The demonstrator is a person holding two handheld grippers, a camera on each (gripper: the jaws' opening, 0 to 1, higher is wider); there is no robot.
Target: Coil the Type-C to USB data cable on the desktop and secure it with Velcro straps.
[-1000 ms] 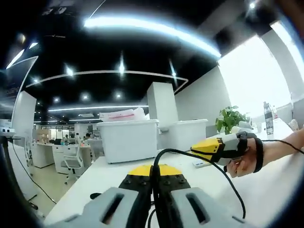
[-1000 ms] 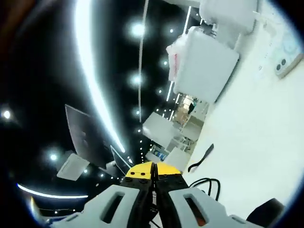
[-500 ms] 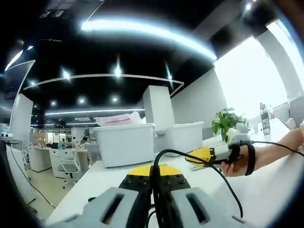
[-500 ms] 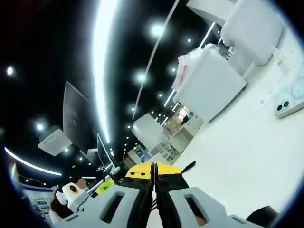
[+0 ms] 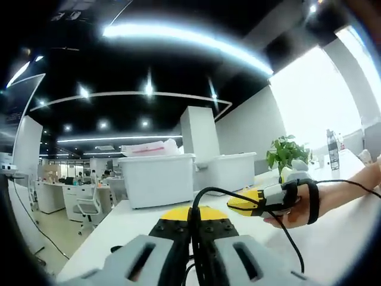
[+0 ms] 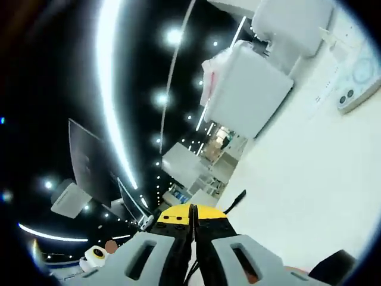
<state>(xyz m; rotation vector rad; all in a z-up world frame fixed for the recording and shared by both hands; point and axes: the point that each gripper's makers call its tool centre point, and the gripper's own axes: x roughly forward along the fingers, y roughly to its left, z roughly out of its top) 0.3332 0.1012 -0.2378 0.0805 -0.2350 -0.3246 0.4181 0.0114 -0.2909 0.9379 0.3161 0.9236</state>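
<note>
Both grippers clamp the thin black data cable (image 5: 247, 196) above the white counter (image 5: 339, 238).
Left gripper (image 5: 193, 229) is closed on it; it arcs toward 3 o'clock to the right gripper (image 5: 241, 204), also closed on cable.

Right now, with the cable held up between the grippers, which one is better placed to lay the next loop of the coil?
Probably the right gripper. In the left gripper view it hangs free above the white desk, the black cable sagging towards it, while the left gripper is shut on the cable, fit to anchor it.
</note>
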